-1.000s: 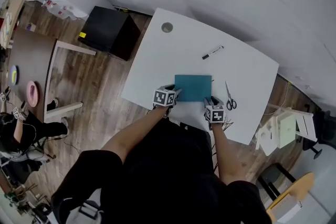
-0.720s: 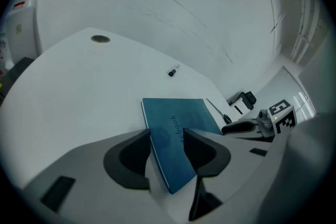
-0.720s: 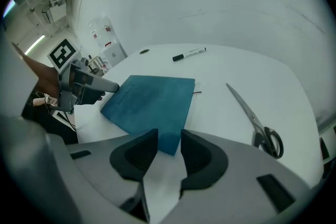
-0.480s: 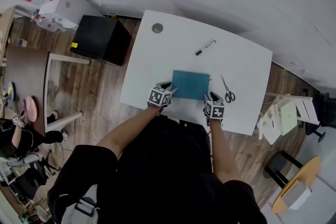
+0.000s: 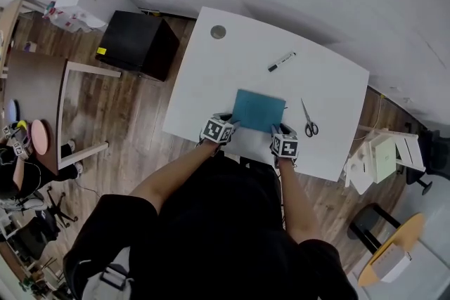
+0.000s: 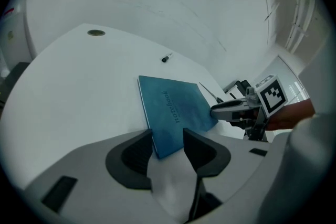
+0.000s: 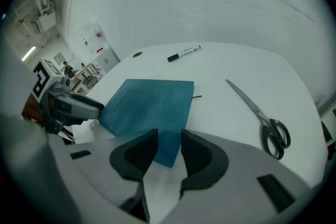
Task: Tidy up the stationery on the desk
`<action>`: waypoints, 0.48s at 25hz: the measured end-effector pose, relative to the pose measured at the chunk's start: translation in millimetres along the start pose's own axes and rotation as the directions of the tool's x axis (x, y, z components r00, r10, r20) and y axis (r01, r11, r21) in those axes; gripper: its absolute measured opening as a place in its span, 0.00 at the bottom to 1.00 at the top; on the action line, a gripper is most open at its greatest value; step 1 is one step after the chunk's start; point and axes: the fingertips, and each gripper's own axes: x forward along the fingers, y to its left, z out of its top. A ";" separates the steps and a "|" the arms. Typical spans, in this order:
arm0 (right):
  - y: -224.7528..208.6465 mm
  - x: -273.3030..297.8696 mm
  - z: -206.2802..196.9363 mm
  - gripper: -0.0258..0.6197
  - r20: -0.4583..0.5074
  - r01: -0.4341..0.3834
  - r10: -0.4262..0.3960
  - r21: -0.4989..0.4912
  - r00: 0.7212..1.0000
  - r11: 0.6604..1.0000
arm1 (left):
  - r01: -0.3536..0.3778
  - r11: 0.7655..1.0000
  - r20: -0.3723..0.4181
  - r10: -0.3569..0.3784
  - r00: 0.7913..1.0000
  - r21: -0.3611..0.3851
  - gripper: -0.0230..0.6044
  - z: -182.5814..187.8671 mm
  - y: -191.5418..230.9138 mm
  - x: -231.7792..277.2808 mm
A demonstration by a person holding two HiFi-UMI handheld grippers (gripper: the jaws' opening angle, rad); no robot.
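Observation:
A teal notebook (image 5: 259,110) lies flat on the white desk (image 5: 211,88), near its front edge. My left gripper (image 5: 230,125) sits at the notebook's near left corner, open, and that corner lies in the narrow gap between its jaws (image 6: 168,136). Over the near right corner, my right gripper (image 5: 280,131) is also open, with the corner between its jaws (image 7: 169,136). A black-and-white marker (image 5: 281,62) rests farther back on the desk. To the right of the notebook lie closed scissors (image 5: 308,120).
A round cable grommet (image 5: 219,31) sits at the desk's far left corner. On the floor, a black box (image 5: 137,44) stands left of the desk and a brown table (image 5: 35,81) farther left. A white shelf unit (image 5: 380,165) stands by the desk's right edge.
The head camera has shifted a little. Both grippers stay at the notebook's near corners, and the notebook, marker and scissors lie where they were.

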 end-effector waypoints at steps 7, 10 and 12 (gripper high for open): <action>46.5 -2.0 -19.9 0.26 -0.030 -0.052 0.050 -0.069 0.998 0.996 | 0.001 1.000 0.044 0.000 0.999 -0.026 0.33 28.9 36.1 -5.7; 68.5 -3.4 -25.6 0.26 -0.044 -0.079 0.076 -0.084 0.996 0.993 | 0.003 1.000 0.028 -0.003 1.000 0.020 0.33 40.3 47.7 -8.0; 79.8 -2.4 -27.0 0.26 -0.036 -0.093 0.091 -0.062 0.995 0.994 | -0.004 0.998 0.018 0.003 1.000 0.061 0.35 48.4 53.5 -6.9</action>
